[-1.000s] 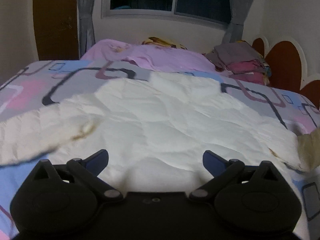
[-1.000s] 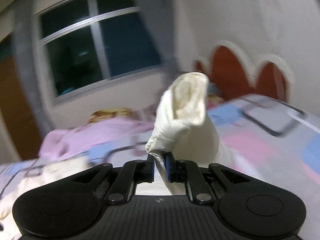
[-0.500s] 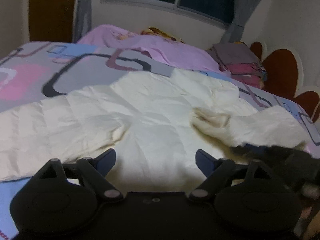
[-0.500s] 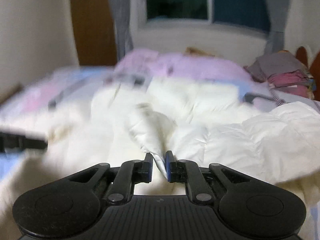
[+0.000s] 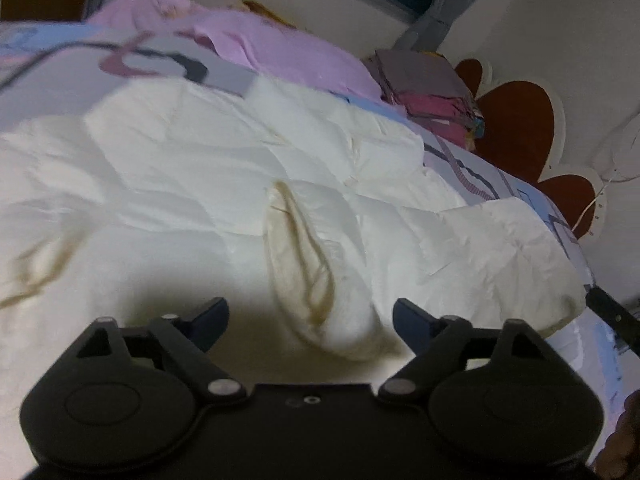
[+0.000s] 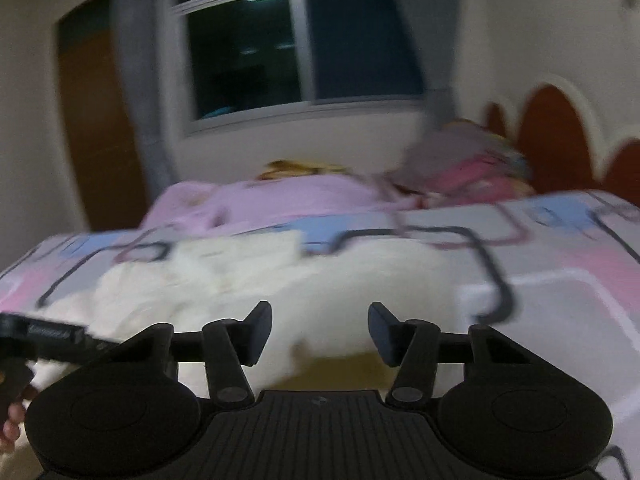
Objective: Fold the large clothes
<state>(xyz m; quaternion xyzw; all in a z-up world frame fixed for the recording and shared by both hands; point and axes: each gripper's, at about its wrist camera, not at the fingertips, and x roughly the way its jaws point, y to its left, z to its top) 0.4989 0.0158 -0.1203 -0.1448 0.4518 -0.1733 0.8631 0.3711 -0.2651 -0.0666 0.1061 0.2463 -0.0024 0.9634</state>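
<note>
Lying on the bed (image 5: 168,56), the white jacket (image 5: 224,184) fills the middle; left gripper (image 5: 310,314) closing, right gripper (image 6: 320,330) just opening, both empty.

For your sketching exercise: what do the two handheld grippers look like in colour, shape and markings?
Both are matte black. The left gripper has two round lobes, silver pivot pins and dark blue fingertips. The right gripper matches, with a ribbed centre plate.

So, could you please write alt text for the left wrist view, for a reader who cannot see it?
A cream padded jacket lies spread on a patterned bedsheet, one sleeve cuff folded onto its middle. The open left gripper hovers just before that cuff, holding nothing. Behind lie a pink garment and a stack of folded clothes.
</note>
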